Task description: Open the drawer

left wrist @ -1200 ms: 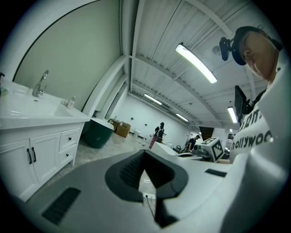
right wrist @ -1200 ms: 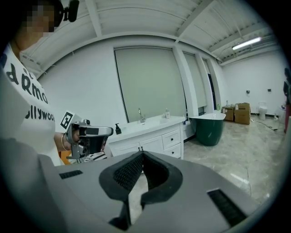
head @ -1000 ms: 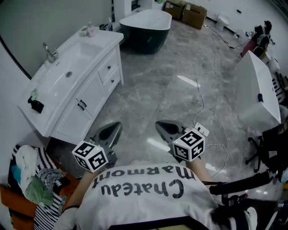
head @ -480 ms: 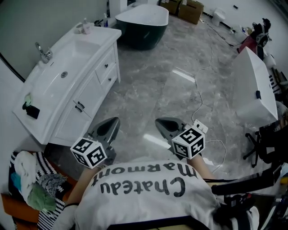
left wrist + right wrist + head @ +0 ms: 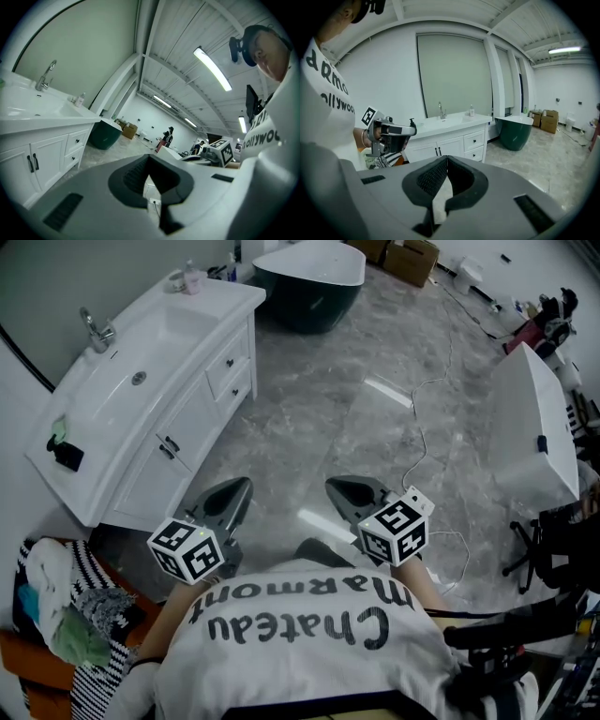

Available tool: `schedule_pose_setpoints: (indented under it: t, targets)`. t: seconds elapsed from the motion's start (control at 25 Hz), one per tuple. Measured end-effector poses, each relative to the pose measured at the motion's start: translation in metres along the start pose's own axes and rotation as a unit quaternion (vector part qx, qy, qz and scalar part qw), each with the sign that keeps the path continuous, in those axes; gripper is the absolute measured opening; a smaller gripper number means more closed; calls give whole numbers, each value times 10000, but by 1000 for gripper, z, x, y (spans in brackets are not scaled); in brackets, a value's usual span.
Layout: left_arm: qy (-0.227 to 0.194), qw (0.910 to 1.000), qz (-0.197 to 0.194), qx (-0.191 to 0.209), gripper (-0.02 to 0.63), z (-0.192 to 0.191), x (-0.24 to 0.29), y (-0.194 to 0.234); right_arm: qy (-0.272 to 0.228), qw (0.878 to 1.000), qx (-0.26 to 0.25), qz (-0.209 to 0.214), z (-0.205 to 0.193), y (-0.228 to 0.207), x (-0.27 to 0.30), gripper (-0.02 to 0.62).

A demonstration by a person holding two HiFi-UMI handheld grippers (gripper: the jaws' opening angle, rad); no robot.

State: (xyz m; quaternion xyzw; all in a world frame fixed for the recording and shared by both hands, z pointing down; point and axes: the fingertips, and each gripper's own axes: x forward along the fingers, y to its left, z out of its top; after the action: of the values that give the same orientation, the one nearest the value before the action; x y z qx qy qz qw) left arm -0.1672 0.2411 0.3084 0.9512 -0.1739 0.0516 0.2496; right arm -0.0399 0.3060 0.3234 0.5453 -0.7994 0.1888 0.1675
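Open the closed, empty left gripper (image 5: 238, 489) and right gripper (image 5: 341, 490), reach the white vanity's (image 5: 200, 420) upper drawer (image 5: 223, 373) ahead-left, then pinch its small dark knob (image 5: 231, 363): rigid front, probably light, smooth-sliding.

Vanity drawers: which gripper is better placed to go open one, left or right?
Probably left. The vanity drawers stand on the person's left, and the left gripper is the nearer one; the right gripper is farther off. Both are shut, empty and well short.
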Motion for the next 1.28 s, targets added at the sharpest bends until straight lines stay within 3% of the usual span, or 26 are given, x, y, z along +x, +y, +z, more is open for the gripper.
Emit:
schedule_pose_setpoints:
  t: [0.16, 0.24, 0.52, 0.72, 1.0, 1.28]
  targets:
    - [-26, 9999, 109, -72, 8, -3, 2, 6, 30, 10000, 33, 56, 2, -7, 7, 9]
    - [-175, 9992, 345, 16, 8, 1, -1, 12, 34, 9998, 71, 203, 4, -6, 15, 9]
    - [-415, 9952, 883, -46, 8, 15, 1, 41, 133, 9969, -322, 709, 20, -13, 53, 11]
    - [-656, 9889, 1326, -166, 8, 35, 19, 68, 251, 9932, -442, 1043, 35, -43, 84, 10]
    - [-731, 9837, 1615, -294, 8, 65, 74, 92, 295, 9880, -559, 1409, 72, -104, 124, 11]
    - [-1108, 9719, 2053, -301, 8, 98, 114, 112, 319, 9826, -558, 1743, 96, -160, 160, 11]
